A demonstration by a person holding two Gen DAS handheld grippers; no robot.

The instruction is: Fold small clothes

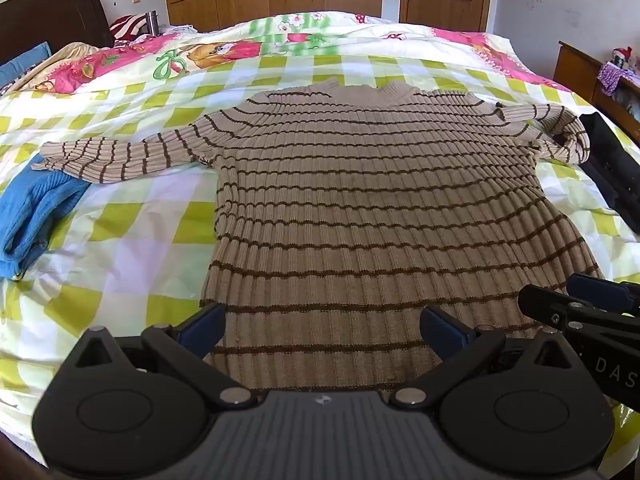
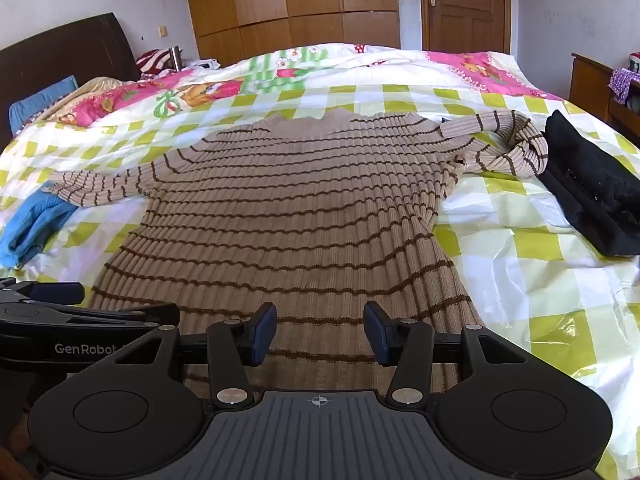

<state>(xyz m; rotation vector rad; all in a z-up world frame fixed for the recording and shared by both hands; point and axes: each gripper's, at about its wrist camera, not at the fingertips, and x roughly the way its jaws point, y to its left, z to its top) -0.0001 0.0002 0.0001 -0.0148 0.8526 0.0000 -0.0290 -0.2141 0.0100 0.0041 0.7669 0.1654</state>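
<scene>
A tan ribbed sweater with brown stripes (image 1: 352, 184) lies flat on the bed, collar far, hem near; it also shows in the right wrist view (image 2: 288, 208). Its left sleeve (image 1: 112, 156) is stretched out flat. Its right sleeve (image 1: 560, 128) is bunched and folded back on itself (image 2: 516, 144). My left gripper (image 1: 322, 330) is open over the hem's left part and holds nothing. My right gripper (image 2: 320, 334) is open, less wide, over the hem's right part and holds nothing. The right gripper shows at the right edge of the left wrist view (image 1: 584, 304).
The bed has a green-and-white checked cover (image 1: 132, 240). A blue knit garment (image 1: 36, 216) lies at the left under the sleeve end. A black folded item (image 2: 592, 188) lies at the right. A pink cartoon quilt (image 1: 168, 56), wardrobe and door stand behind.
</scene>
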